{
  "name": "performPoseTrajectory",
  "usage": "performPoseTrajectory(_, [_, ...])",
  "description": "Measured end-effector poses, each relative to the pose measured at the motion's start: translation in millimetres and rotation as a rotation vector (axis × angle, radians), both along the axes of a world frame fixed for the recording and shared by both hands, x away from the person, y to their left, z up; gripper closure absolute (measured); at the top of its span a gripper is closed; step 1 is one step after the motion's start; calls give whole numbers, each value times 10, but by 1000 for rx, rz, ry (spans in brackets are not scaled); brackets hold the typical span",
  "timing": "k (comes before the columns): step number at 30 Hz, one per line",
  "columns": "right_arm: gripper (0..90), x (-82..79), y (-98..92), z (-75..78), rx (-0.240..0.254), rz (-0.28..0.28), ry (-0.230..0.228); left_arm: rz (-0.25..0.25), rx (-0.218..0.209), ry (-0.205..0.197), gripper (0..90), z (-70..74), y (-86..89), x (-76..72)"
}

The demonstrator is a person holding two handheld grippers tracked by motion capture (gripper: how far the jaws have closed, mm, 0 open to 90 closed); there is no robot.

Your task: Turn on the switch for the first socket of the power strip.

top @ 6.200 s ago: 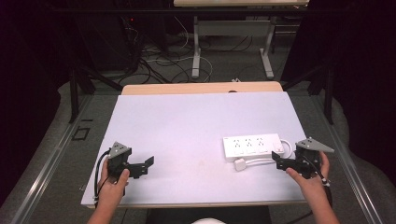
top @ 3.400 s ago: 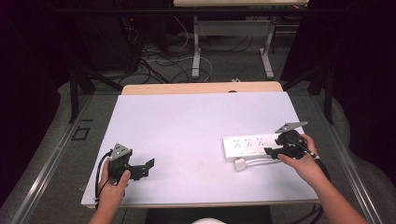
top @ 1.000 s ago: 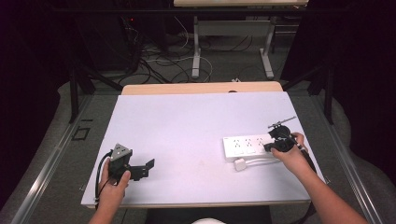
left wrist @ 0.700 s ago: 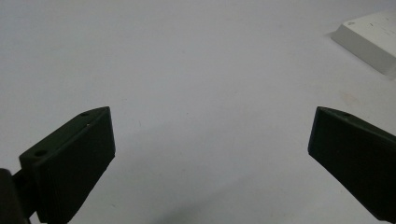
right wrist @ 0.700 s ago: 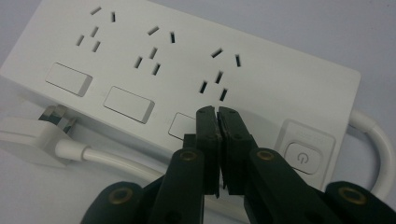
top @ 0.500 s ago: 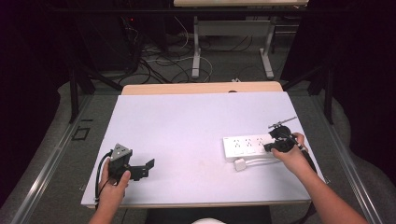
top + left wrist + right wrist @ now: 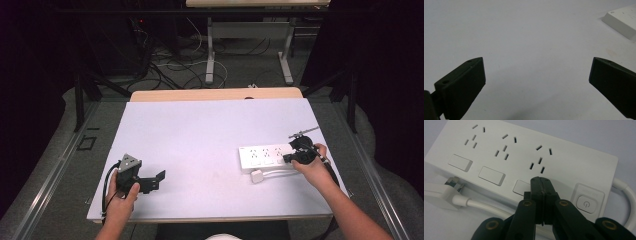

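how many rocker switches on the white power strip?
3 on the white power strip: left, middle, and a third partly hidden behind the shut right gripper.

power strip (image 7: 564,162) looks like smooth white plastic, slight sheen; its cable (image 7: 486,206) glossy white plastic; table (image 7: 200,135) pale and matt; jaws matt black plastic

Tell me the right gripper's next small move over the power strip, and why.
Probably press straight down. The right gripper has its jaws shut together, their tip over the third rectangular switch of the white plastic power strip, beside the round power button; whether it touches yet, I can't tell.
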State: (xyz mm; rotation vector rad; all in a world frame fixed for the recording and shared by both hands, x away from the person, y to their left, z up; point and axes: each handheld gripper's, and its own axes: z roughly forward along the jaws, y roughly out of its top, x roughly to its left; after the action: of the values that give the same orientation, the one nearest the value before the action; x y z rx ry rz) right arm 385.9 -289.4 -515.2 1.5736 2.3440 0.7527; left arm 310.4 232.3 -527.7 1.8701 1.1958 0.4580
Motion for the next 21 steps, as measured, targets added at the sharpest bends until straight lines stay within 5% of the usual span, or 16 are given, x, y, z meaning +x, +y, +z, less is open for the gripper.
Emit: performPoseTrajectory(21, [837,8,-15,2,17,-15,6,3,-4,-2,4,-8,-4,3])
